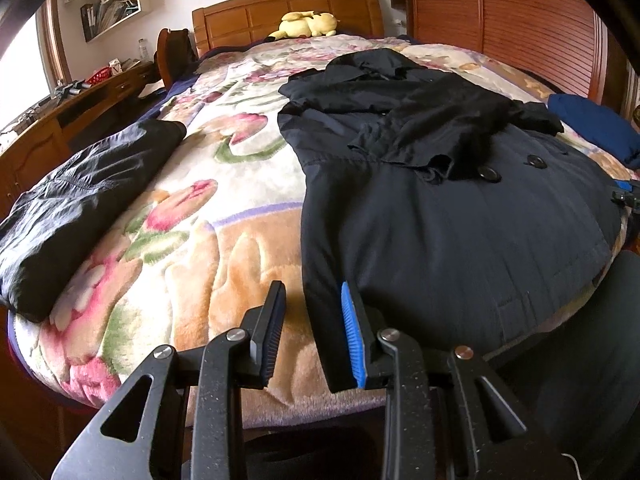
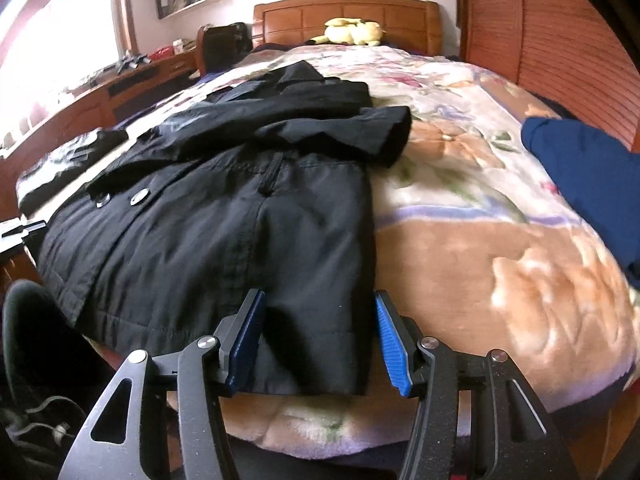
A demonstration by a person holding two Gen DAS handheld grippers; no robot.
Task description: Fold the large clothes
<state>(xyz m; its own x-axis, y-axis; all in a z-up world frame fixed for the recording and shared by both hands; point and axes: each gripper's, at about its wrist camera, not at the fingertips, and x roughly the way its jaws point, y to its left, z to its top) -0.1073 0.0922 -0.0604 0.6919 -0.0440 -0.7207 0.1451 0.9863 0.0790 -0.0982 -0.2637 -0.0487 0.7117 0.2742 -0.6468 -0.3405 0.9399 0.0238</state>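
Both grippers hover parted at the dark coat (image 1: pixel 460 220) hem, left gripper (image 1: pixel 314 300) narrowly, right gripper (image 2: pixel 318 312) wider, neither pinching cloth.

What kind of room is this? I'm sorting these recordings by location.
A bedroom, most likely: a bed with a floral blanket and wooden headboard, a yellow plush toy by it, a dark coat spread out.

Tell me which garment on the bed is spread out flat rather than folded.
The black buttoned coat, laid open between both grippers. The dark garment at the left edge lies folded, and the blue one at the right is bunched.
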